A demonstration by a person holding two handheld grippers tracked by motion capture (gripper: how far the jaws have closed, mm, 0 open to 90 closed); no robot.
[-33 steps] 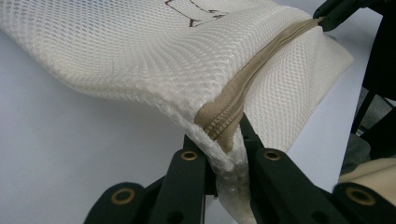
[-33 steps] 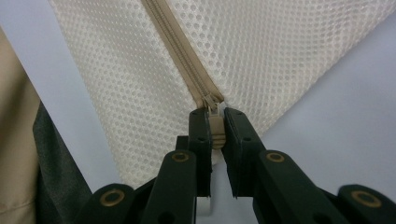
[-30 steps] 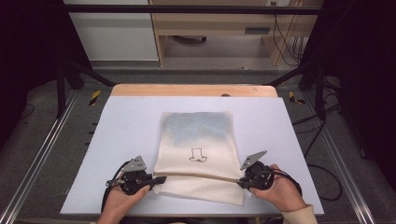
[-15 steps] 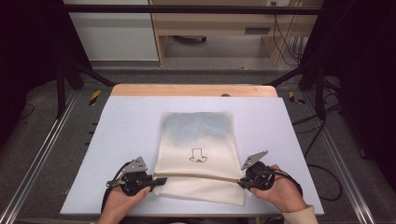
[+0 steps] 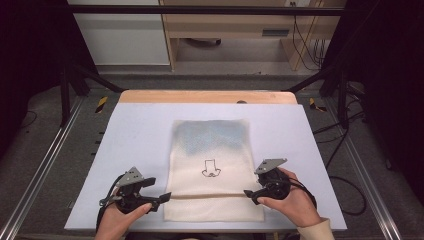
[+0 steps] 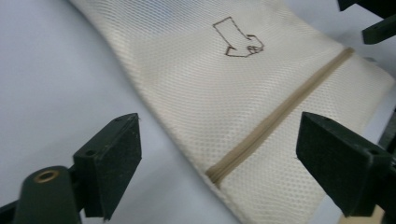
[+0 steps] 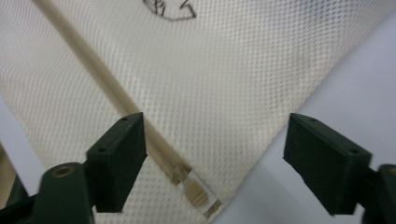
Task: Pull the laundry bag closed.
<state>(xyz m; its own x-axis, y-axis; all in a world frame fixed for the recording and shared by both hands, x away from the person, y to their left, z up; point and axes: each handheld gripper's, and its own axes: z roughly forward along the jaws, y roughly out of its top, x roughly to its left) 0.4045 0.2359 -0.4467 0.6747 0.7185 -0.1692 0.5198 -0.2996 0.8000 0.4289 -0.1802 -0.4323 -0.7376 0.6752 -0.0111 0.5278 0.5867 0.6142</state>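
A cream mesh bag (image 5: pixel 210 150) with a small dark drawing lies flat on the pale mat (image 5: pixel 140 135). A tan zipper (image 5: pixel 207 196) crosses its near end. My left gripper (image 5: pixel 162 199) sits at the zipper's left end, and its jaws have just been opening. In the left gripper view the gripper (image 6: pixel 217 140) stands wide over the zipper's end (image 6: pixel 219 172), pressing nothing. My right gripper (image 5: pixel 248 194) is at the zipper's right end and has also just been opening. The right gripper view has that gripper (image 7: pixel 214 140) apart above the zipper pull (image 7: pixel 196 193).
The mat covers a table with a wooden far edge (image 5: pixel 207 96). Metal rails (image 5: pixel 45 165) run along both sides. Cables (image 5: pixel 345 185) trail at the right. Bare mat lies left, right and beyond the bag.
Both grippers were shut on the zipper's ends, holding that seam raised and taut. Now both stand open and the bag lies flat. The hands have barely shifted.
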